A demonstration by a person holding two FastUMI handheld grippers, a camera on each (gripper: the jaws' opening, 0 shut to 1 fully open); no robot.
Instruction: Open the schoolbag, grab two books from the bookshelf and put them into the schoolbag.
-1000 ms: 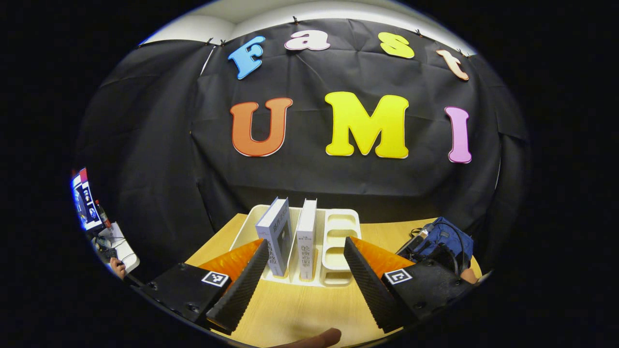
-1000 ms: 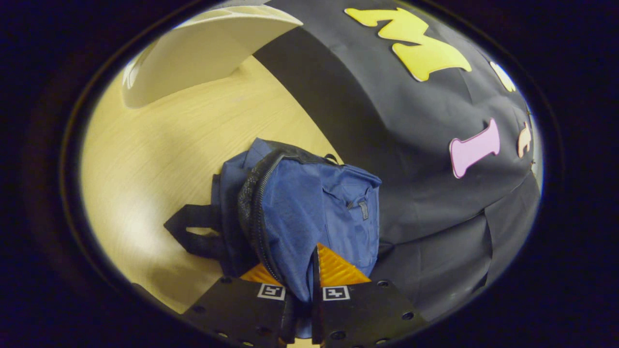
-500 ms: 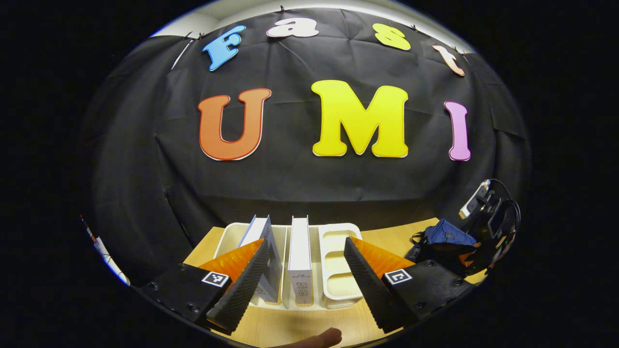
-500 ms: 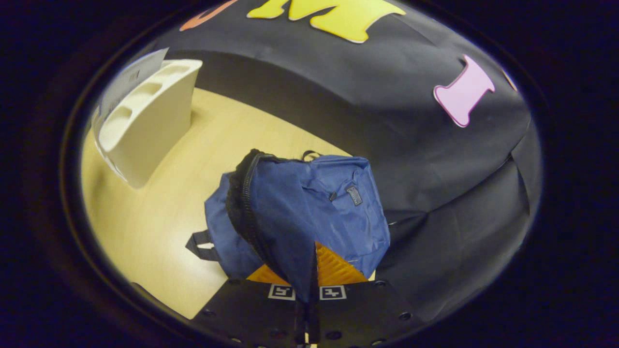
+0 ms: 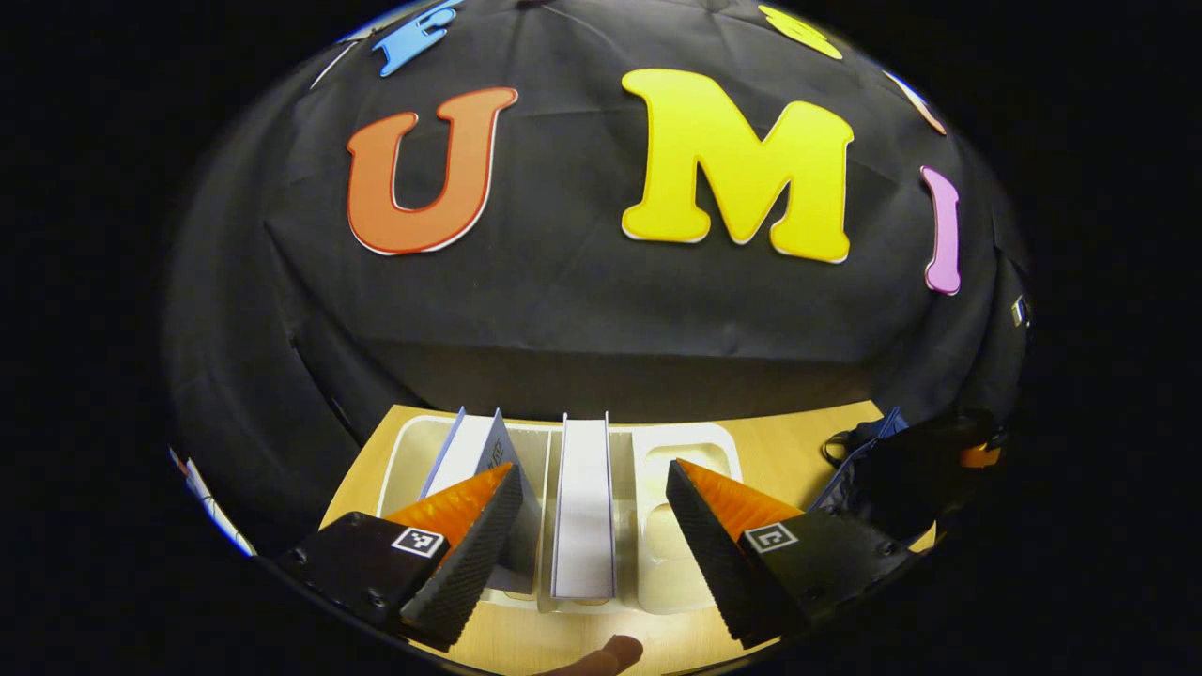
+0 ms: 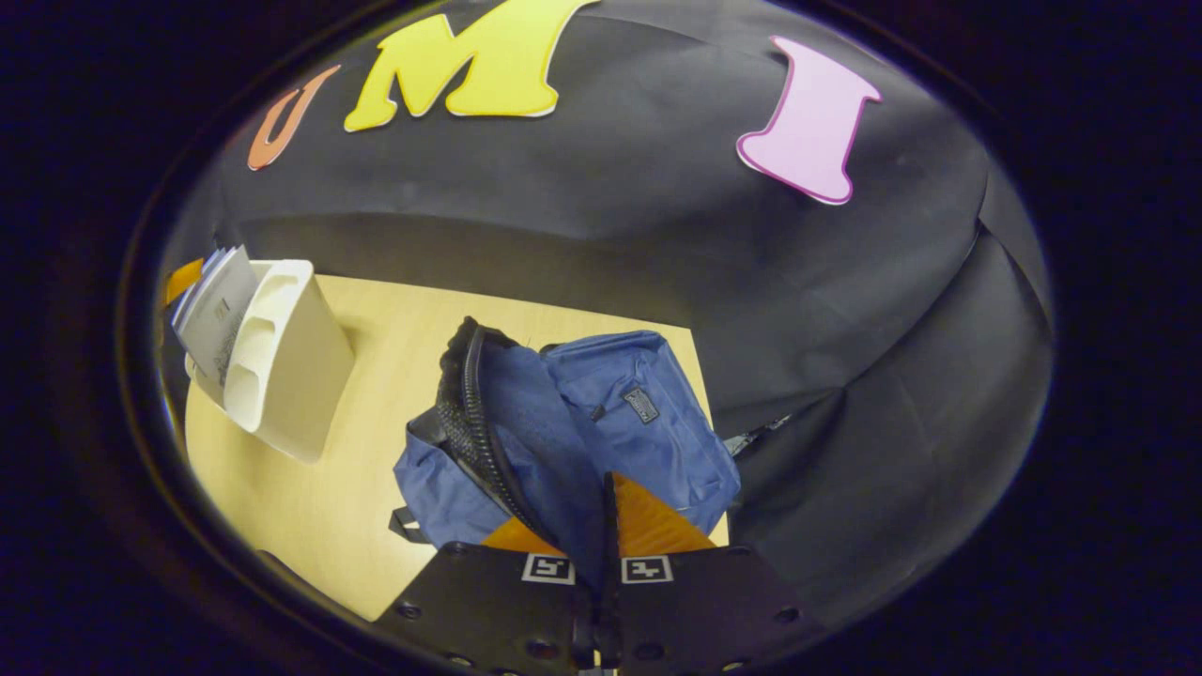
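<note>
On the wooden table [image 6: 310,507], the blue schoolbag [image 6: 601,422] right of the white bookshelf [image 5: 685,446] is pinched by the right gripper [image 6: 601,526]; the left gripper [image 5: 593,526], spread wide, should centre on the upright white book [image 5: 584,507] before closing.

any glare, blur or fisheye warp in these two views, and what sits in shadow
Left gripper view: sharp, strong fisheye bend along the table edge; the schoolbag sinks into shadow at the dim right rim, while the books and bookshelf are evenly lit. Right gripper view: soft glare on the table, the bookshelf leans from distortion, the schoolbag's fabric is crisp.
</note>
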